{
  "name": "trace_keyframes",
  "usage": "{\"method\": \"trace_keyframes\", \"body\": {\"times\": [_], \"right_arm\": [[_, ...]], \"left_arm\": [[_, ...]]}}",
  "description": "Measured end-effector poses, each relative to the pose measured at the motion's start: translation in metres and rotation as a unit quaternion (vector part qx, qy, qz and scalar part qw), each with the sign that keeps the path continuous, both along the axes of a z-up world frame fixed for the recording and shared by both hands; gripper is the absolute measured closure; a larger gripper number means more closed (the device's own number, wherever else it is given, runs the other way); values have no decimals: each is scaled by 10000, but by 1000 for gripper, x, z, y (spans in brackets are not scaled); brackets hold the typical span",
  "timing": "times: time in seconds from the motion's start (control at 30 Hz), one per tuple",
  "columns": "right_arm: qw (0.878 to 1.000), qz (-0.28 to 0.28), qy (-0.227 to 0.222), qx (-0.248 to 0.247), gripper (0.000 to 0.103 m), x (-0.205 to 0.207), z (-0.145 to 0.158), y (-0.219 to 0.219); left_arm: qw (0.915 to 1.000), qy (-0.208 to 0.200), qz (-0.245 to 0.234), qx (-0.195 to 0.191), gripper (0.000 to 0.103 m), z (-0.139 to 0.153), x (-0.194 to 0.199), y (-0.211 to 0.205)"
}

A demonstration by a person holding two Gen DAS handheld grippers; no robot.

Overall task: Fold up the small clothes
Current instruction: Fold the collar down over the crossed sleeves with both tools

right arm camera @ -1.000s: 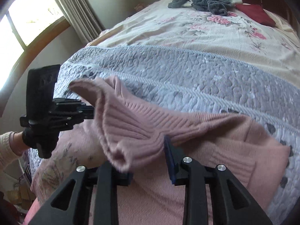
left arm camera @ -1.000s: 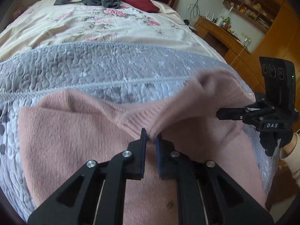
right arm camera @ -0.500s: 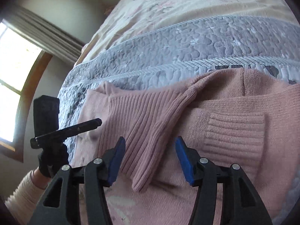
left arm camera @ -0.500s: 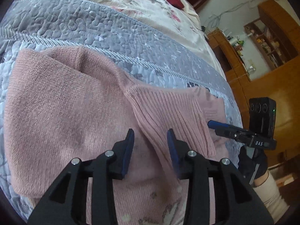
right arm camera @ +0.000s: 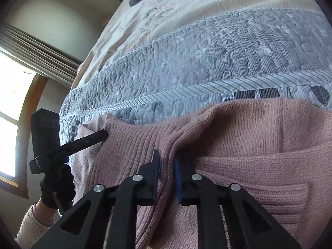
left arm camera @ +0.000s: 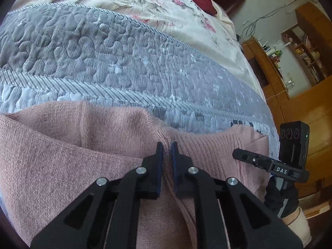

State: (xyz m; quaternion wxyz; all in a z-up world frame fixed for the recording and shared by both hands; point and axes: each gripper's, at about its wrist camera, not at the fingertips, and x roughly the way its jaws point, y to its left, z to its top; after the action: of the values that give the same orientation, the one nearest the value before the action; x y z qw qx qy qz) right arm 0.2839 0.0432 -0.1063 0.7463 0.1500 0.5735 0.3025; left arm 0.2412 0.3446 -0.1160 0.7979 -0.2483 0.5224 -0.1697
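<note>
Both the left gripper (left arm camera: 167, 147) and the right gripper (right arm camera: 167, 159) are pinching ridges of the pink sweater (left arm camera: 62, 149) with jaws nearly closed (probably to fold it), which is lying widthwise across the grey quilt (left arm camera: 103, 62) near the bed's foot.

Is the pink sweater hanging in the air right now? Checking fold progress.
No, the pink sweater lies flat on the grey quilt, with the left tongs pinching a ridge of its knit.
</note>
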Motion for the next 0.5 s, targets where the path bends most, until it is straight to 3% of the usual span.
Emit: {"method": "trace_keyframes", "body": {"times": [0.07,0.13,0.27,0.33,0.37,0.43,0.5], "right_arm": [[9999,-12,-14,100,77,-10,8,-6],[9999,33,-24,150,69,-24,18,-10],[9994,214,178,183,68,-52,24,-13],[9986,317,408,55,69,-61,17,-8],[9980,353,517,-20,76,-65,12,-6],[9978,403,528,-61,88,-70,9,-6],[9982,351,470,-77,92,-72,11,-11]], "left_arm": [[10000,-20,13,-90,90,5,-14,3],[9997,-47,28,-241,78,14,-32,5],[9998,71,-191,-24,69,20,-64,-10],[9994,181,-282,95,72,15,-74,-19],[9993,224,-288,118,74,12,-77,-21],[9990,306,-261,212,88,4,-79,-22],[9989,346,-254,168,93,0,-78,-16]]}}
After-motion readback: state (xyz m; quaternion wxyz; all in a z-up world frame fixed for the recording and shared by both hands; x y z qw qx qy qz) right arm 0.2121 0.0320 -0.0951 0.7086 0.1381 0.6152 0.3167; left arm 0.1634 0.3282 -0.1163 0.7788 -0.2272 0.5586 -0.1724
